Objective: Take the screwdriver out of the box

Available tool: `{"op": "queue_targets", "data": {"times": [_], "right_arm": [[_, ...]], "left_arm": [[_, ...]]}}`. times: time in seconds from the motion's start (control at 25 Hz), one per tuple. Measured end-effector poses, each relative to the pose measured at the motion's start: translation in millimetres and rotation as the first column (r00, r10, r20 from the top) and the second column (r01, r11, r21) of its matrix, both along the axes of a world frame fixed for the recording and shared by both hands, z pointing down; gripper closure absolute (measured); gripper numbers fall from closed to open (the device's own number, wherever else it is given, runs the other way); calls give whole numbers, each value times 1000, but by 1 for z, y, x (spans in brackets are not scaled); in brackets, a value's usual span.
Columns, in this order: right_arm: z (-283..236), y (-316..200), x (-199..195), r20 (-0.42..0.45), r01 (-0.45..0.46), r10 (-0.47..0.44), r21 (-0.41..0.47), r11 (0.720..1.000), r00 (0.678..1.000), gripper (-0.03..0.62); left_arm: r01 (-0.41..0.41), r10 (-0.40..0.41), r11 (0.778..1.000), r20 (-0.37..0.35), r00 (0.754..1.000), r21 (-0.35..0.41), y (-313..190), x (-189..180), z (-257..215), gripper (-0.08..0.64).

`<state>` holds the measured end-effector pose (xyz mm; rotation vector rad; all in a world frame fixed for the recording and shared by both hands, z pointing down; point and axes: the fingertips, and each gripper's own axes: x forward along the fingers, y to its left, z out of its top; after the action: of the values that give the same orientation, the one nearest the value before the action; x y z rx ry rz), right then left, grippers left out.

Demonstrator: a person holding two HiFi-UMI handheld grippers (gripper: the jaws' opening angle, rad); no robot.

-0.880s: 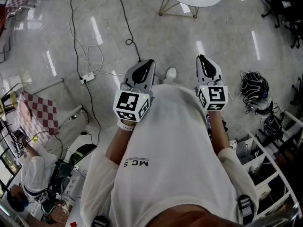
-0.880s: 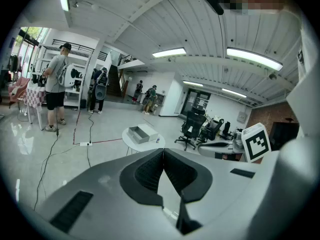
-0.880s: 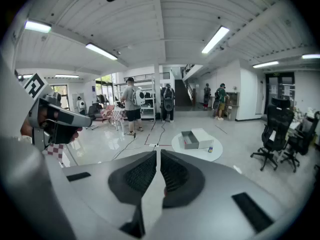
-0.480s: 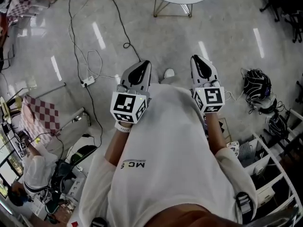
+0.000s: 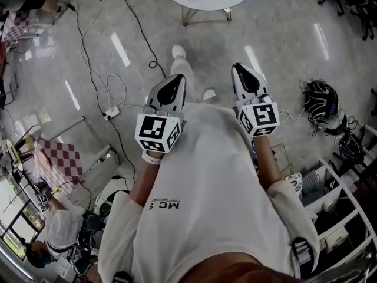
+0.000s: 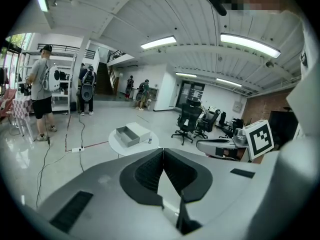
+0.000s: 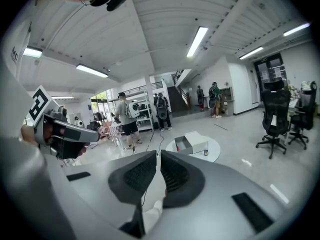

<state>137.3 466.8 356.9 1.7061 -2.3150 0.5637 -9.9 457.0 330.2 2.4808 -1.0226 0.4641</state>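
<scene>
A grey open box (image 7: 192,143) stands on a round white table (image 7: 212,146) some way ahead across the floor. The same box (image 6: 131,134) and table (image 6: 120,145) show in the left gripper view, and the table's edge (image 5: 206,2) lies at the top of the head view. No screwdriver can be made out; something small and red shows inside the box. My left gripper (image 5: 175,80) and right gripper (image 5: 242,71) are held side by side in front of my chest, far from the table. Both are shut with nothing between the jaws.
Cables and a power strip (image 5: 109,113) trail over the floor at the left. Black helmets (image 5: 318,104) and white shelves (image 5: 330,199) stand at the right. Office chairs (image 6: 188,121) are beyond the table, and people (image 6: 42,89) stand at the far left. A small bottle (image 7: 205,152) sits by the box.
The table has come lower in the head view, so it is nearer. A leg and shoe now show stepping forward. Both grippers stay shut in the same pose.
</scene>
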Motion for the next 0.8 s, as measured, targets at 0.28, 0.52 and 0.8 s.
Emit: {"op": "queue_targets", "data": {"times": [0.28, 0.52, 0.8], "right_arm": [[9, -104, 21, 5, -67, 67, -34, 997, 998, 508], [2, -224, -14, -39, -39, 37, -55, 998, 999, 507], [-5, -340, -50, -69, -34, 30, -61, 998, 997, 506]], "left_arm": [[-22, 21, 1000, -18, 1000, -19, -110, 4, 11, 548], [-3, 3, 1000, -65, 998, -11, -230, -34, 0, 548], [0, -1, 1000, -104, 995, -8, -344, -74, 0, 548]]}}
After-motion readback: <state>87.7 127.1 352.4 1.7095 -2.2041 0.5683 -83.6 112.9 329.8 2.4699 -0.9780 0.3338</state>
